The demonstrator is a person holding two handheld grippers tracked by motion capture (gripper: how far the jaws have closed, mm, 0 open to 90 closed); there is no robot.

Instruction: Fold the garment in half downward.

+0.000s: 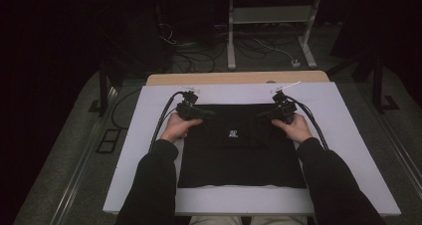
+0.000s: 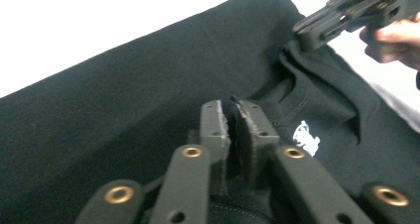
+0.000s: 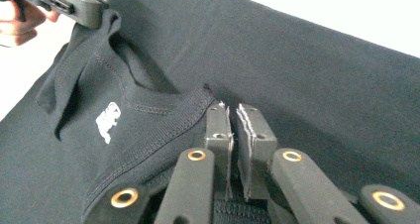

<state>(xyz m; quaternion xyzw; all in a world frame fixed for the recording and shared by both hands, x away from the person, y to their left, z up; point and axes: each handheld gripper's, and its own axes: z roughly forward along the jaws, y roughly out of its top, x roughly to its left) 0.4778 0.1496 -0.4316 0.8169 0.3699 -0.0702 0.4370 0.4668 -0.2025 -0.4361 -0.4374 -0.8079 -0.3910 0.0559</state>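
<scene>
A black garment (image 1: 239,155) lies flat on the white table top (image 1: 348,135), with a small white logo (image 1: 233,134) near its middle. My left gripper (image 1: 209,114) rests on the garment's upper left part, my right gripper (image 1: 262,116) on its upper right, and their tips point at each other. In the left gripper view the jaws (image 2: 233,110) stand almost together, with a fold of black cloth pinched at the tips. In the right gripper view the jaws (image 3: 234,112) are pressed on the ribbed collar edge (image 3: 183,117). Each view shows the other gripper (image 2: 317,30) (image 3: 94,16) gripping a raised fold.
A wooden strip (image 1: 239,78) runs along the table's far edge. Beyond it, on the dark floor, are loose cables (image 1: 194,60) and a white metal stand (image 1: 268,16). Bare white surface lies to both sides of the garment and along its near edge.
</scene>
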